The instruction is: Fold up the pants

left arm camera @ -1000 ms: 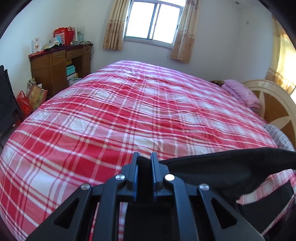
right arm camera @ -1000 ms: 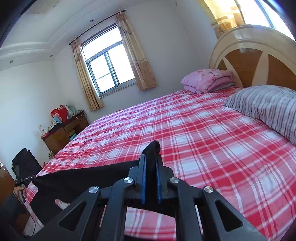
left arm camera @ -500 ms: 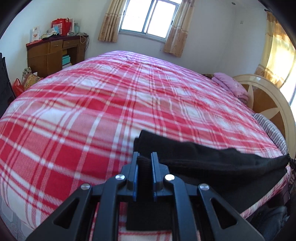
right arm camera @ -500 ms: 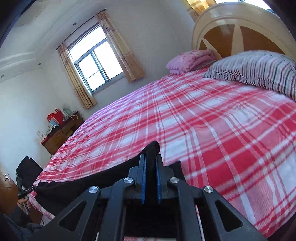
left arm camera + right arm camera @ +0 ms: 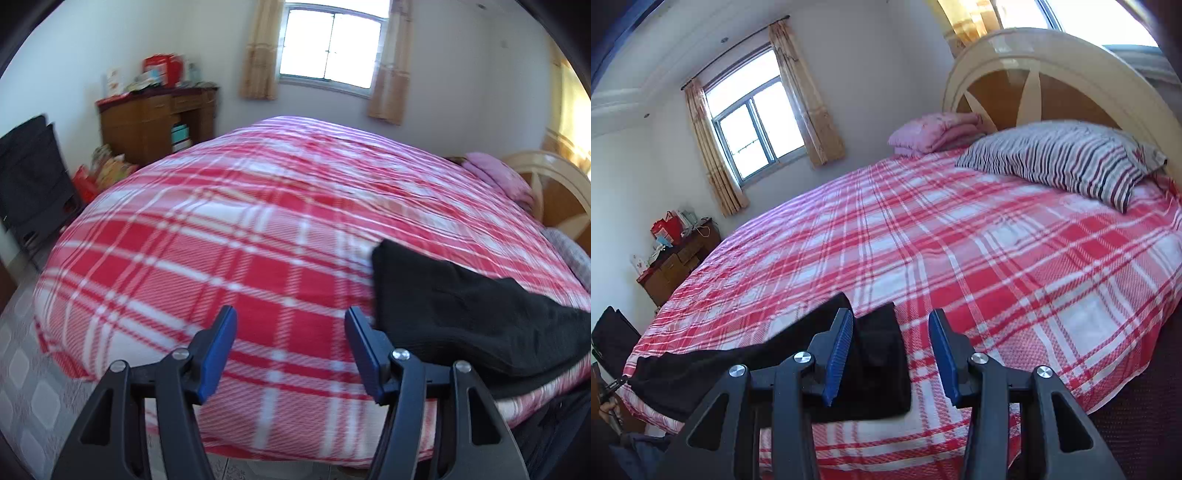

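Plaid bed point(image 5: 997, 258) — black pants point(image 5: 879, 354), striped pillow point(image 5: 1071, 158), pink blanket point(image 5: 934, 133)

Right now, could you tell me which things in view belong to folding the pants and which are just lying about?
In the job: black pants, plaid bedspread, left gripper and right gripper, both opening.
Lying about: striped pillow, pink folded blanket, wooden desk.

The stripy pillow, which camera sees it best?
The right wrist view: the striped pillow lies whole and sharp by the headboard. The left wrist view catches only a blurry grey sliver of it at the picture's right edge.
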Available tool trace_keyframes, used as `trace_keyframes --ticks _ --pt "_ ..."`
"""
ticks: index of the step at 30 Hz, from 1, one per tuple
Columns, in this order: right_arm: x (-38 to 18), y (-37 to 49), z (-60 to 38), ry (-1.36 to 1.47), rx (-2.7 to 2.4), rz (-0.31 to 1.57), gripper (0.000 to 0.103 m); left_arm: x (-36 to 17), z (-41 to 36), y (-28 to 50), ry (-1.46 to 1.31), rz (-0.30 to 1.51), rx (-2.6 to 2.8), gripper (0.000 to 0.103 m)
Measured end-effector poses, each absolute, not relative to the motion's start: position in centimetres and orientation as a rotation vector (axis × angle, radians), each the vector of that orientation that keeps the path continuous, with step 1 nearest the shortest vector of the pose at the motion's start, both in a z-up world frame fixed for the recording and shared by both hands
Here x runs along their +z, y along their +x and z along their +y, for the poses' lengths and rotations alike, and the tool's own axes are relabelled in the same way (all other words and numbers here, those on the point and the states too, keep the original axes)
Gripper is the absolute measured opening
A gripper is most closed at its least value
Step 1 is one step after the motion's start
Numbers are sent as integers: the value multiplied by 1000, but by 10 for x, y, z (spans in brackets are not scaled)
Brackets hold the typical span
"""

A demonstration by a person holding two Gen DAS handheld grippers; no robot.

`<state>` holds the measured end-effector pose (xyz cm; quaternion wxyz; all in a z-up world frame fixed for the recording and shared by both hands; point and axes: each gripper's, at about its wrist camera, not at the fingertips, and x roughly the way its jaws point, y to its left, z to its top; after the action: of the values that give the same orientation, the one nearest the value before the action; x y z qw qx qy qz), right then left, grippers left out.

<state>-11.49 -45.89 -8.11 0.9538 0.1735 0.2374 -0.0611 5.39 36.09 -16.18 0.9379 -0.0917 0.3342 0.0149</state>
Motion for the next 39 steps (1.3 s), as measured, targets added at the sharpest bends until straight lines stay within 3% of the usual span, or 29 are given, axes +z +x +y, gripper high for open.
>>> trace_keyframes --ticks 9,21,26,27,28,30,32,39 --pt "-47 -75 -304 68 184 522 45 -151 334 56 -208 663 -28 61" --pt "-141 -21 -37 -347 724 775 45 -159 283 61 -137 724 -108 61" --pt "-175 -10 3 -456 728 883 45 -165 276 64 -90 771 -51 42" --pt "-180 -7 6 -460 726 900 42 -165 277 63 -97 768 -49 41" --pt "-181 -6 7 -461 727 905 25 -165 278 63 -106 764 -49 38" --pt "-176 -6 4 -446 731 904 9 -164 282 62 -112 767 -37 30" --pt "-168 -7 2 -426 741 896 4 -164 284 62 -125 773 -32 24" --pt "-143 -28 -5 -427 782 854 0 -159 282 62 -100 798 -23 19"
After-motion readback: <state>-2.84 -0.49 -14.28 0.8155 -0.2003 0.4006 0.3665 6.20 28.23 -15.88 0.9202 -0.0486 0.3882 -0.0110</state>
